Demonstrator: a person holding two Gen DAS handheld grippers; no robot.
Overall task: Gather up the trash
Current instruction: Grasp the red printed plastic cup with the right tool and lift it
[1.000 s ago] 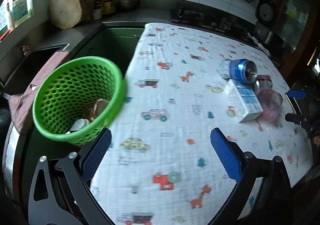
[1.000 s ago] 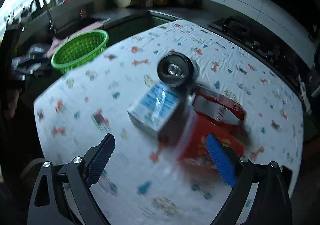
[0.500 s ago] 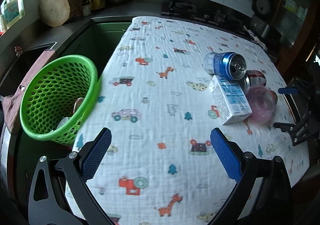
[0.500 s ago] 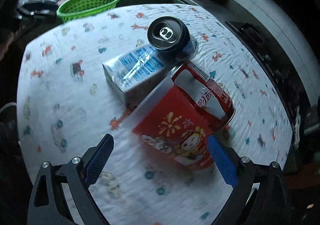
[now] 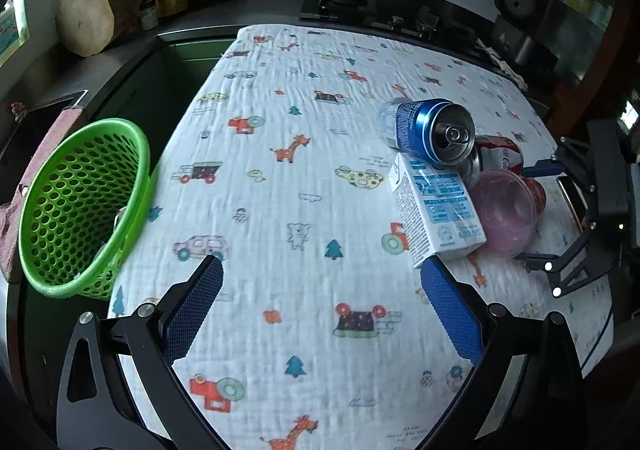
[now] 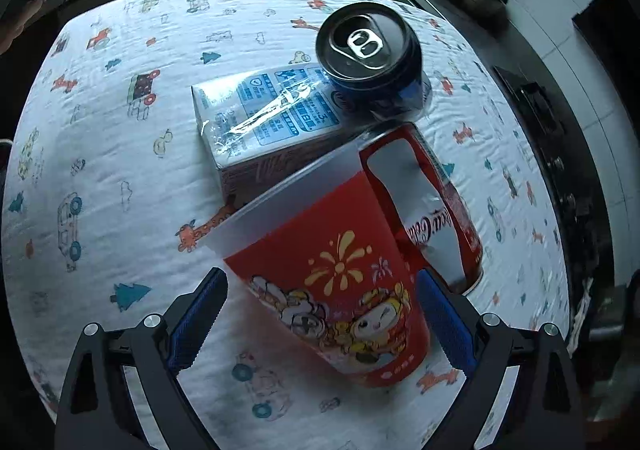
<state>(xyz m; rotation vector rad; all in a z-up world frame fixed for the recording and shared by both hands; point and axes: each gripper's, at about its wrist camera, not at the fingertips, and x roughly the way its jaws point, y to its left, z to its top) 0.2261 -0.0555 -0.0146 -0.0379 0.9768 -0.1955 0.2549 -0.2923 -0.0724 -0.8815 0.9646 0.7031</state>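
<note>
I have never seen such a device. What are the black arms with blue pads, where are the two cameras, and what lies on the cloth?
They are two hand-held grippers, each with a camera looking along its fingers. The left gripper is open and empty, near the green basket. The right gripper is open around a red cup lying on its side, not yet gripping it. On the patterned cloth beside it lie a carton, a blue can and a red can.
</note>
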